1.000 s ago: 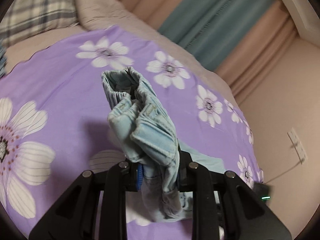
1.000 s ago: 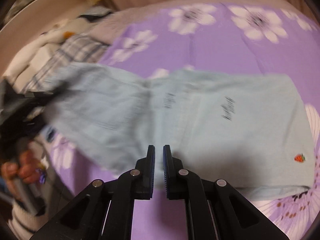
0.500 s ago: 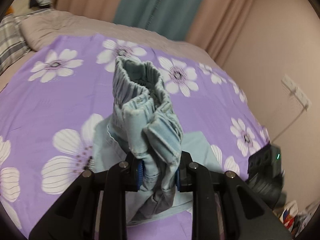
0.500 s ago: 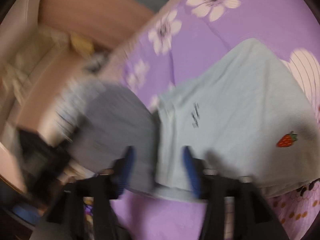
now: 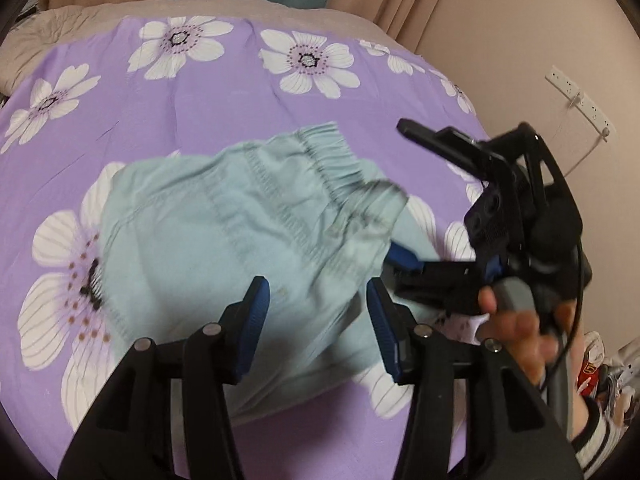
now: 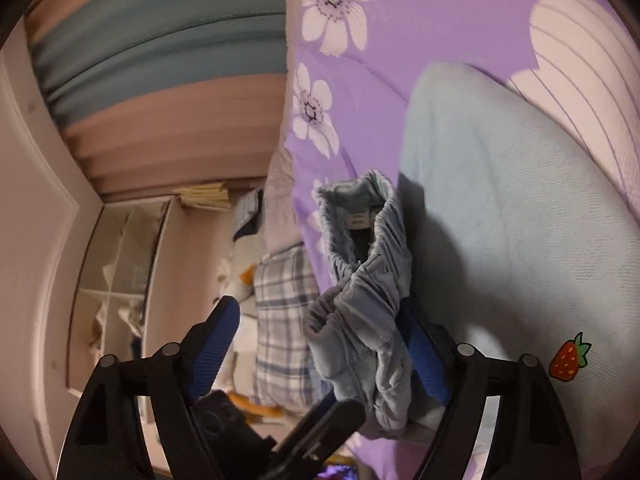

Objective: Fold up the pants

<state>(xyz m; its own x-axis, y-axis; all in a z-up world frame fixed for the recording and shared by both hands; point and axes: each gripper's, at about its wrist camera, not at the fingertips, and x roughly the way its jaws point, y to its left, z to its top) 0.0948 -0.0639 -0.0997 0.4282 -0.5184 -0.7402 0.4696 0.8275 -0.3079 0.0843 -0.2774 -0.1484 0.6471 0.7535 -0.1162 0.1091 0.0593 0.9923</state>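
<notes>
Both tongs let go of the pants as the fold comes down on the bed.

The left gripper (image 5: pixel 316 320) is opening; half a second ago its blue pads pinched the bunched waistband, now they stand apart with loose cloth between them and no pad pressing. The right gripper (image 6: pixel 320 344) is opening too, far wider than a second ago, and the waistband only leans against its pad at 3 o'clock. I judge this fold is laid and now needs smoothing. In the left wrist view the light blue pants (image 5: pixel 224 240) lie on the purple flowered bedsheet (image 5: pixel 224 80), the long axis from 8 to 2 o'clock, the gathered waistband (image 5: pixel 332 156) pointing to 1 o'clock. A strawberry print (image 6: pixel 568 356) sits at 4 o'clock.
</notes>
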